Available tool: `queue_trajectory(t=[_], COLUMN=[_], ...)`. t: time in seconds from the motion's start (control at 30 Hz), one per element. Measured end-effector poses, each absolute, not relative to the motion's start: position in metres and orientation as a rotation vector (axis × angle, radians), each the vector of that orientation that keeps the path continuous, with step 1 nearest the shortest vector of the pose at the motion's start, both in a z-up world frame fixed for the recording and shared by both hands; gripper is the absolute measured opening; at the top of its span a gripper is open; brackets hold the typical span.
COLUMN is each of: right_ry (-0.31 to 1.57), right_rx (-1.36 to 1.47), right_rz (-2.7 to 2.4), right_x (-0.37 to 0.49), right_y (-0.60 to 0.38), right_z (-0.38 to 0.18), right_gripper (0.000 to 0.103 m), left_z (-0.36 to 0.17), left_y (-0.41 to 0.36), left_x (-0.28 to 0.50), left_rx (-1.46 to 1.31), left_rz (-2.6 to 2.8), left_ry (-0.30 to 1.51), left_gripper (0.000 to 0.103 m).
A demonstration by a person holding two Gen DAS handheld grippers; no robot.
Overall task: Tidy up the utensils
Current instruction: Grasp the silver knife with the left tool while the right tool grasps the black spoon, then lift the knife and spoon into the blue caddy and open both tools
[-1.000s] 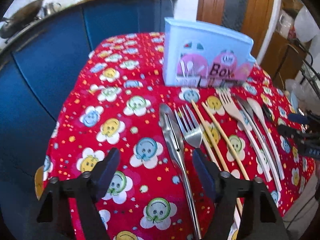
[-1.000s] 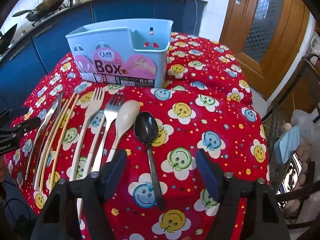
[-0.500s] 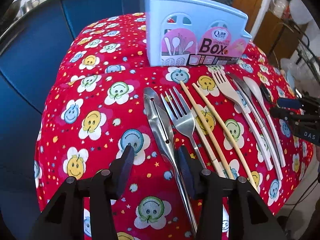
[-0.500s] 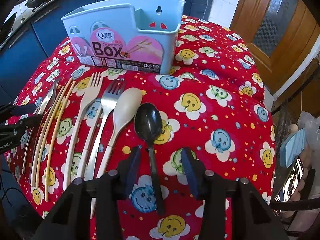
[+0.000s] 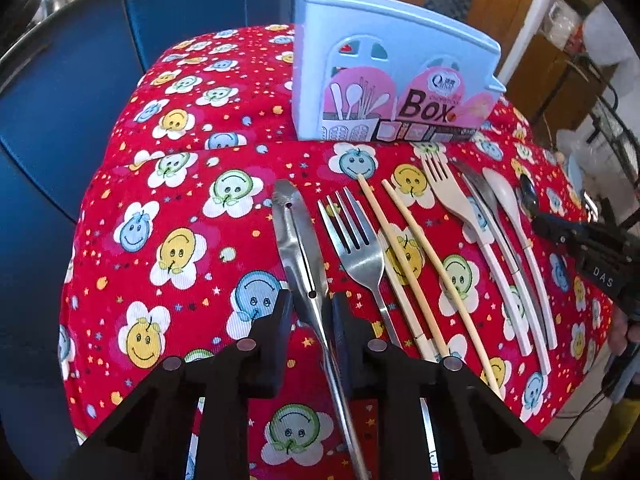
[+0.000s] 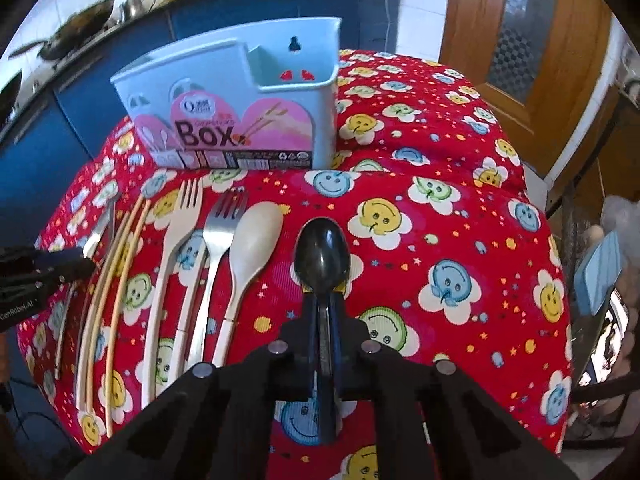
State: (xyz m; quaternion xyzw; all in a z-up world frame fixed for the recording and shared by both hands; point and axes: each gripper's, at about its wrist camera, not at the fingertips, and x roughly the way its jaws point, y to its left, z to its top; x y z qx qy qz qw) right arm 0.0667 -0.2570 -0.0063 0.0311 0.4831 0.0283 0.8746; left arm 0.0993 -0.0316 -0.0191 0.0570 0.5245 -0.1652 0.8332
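A shiny silver knife (image 5: pixel 298 248) lies flat on the red tablecloth (image 5: pixel 168 208) with smiley flowers. It is long and thin, with a slot down its blade. The left gripper (image 5: pixel 310 312) has its two jaws on either side of the knife, close to it but not yet closed tight. A black spoon (image 6: pixel 323 250) lies on the same cloth, its round bowl pointing at the blue box (image 6: pixel 240 116). The right gripper (image 6: pixel 323 312) has its jaws pressed together on the spoon's handle. Forks and chopsticks lie in a row between them.
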Motion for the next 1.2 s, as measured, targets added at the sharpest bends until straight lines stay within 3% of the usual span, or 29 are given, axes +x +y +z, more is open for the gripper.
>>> queue_trajectory(t=[0.5, 1.2], right_ry=[0.771, 0.452], right_rx=[0.229, 0.217], right_rz=[0.133, 0.215], right_x=[0.042, 0.062], right_y=[-0.274, -0.266], right_z=[0.028, 0.096], right_gripper=[0.008, 0.008], left_z=[0.011, 0.119], left_y=[-0.013, -0.019], left_x=[0.07, 0.111], left_rx=[-0.056, -0.18], left_rz=[-0.426, -0.441], left_ry=[0.856, 0.492], left_gripper=[0.018, 0.018])
